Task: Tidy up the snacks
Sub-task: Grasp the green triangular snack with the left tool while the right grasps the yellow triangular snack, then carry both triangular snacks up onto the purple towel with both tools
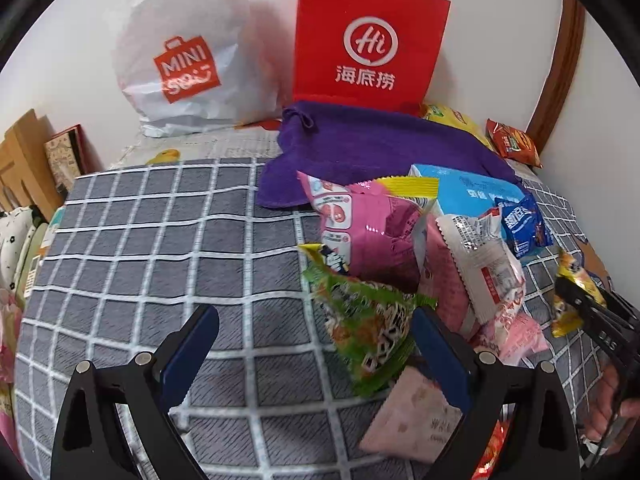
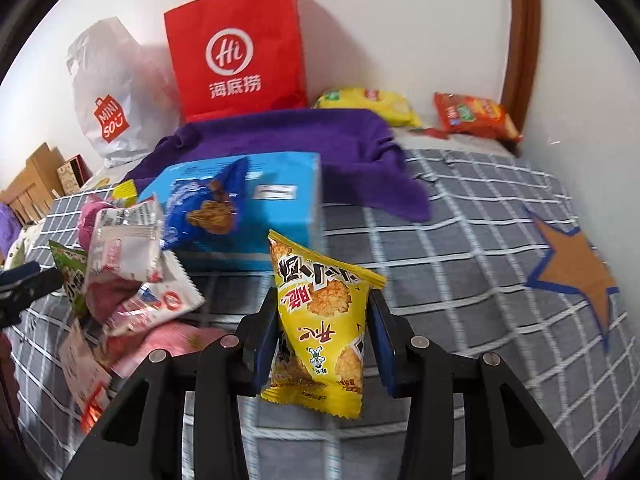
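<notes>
- Right wrist view: the right gripper [image 2: 322, 334] is clamped on one yellow snack packet [image 2: 320, 320], both blue pads pressing its sides; the packet stands upright between the fingers, above the grey checked bedcover [image 2: 460, 248].
- Left wrist view: the left gripper [image 1: 316, 354] stands wide, nothing pressed. One green snack packet [image 1: 366, 328] lies just inside its right finger; whether it touches the pad cannot be told.
- Only the right view shows the orange star [image 2: 576, 268] on the cover, right of the gripper, and the full blue box [image 2: 248, 204] ahead of it with one dark blue biscuit packet [image 2: 208, 204] leaning on it.
- Only the left view shows the pink packet [image 1: 368, 224] ahead of the left gripper, and the right gripper from outside, at the right edge.
- Both views: one red paper bag [image 2: 240, 52], one white plastic bag [image 2: 108, 96], one purple towel [image 2: 320, 144], one yellow crisp bag [image 2: 372, 106], one orange packet [image 2: 476, 116], all far ahead against the wall.
</notes>
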The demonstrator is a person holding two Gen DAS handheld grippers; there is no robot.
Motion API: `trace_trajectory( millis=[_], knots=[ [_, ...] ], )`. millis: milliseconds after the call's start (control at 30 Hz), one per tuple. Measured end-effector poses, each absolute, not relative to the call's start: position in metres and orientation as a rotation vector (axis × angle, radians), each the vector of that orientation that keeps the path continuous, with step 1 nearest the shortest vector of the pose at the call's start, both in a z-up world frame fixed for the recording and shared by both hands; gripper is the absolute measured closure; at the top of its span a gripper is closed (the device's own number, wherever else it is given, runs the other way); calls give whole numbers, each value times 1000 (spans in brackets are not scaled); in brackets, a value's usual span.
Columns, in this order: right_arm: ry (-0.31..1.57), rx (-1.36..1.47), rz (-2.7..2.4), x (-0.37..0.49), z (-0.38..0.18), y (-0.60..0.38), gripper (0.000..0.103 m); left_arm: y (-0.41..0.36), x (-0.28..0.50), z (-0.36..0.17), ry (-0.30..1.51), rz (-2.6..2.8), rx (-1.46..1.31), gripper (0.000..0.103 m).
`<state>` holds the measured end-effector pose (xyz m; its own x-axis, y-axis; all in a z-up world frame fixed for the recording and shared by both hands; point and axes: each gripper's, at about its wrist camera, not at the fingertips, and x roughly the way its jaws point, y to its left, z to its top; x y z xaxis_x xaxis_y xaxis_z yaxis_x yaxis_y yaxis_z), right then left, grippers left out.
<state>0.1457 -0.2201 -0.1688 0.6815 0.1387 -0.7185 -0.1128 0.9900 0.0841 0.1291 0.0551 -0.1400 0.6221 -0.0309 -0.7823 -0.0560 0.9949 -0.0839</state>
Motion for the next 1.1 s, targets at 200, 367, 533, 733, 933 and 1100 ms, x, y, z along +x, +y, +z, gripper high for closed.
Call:
trace_trajectory(
  millis=[200, 367, 533, 733, 933, 1100],
  knots=[
    [830, 85, 135, 146, -184, -242, 61, 50, 141, -153, 887, -8, -140, 9],
    [855, 110, 150, 151, -188, -243, 61, 44, 146, -160, 900, -18, -116, 21],
    [886, 111, 164, 157, -193, -242, 61, 45, 148, -165, 914, -50, -141, 48],
    [894, 118, 172, 158, -195, -242, 61, 50, 143, -161, 914, -60, -154, 53],
    [868, 79, 161, 153, -189, -239, 63, 58, 130, -151, 901, -71, -166, 53],
    [858, 55, 175, 142, -181, -232, 64, 59, 119, -140, 897, -66, -159, 53]
  ],
)
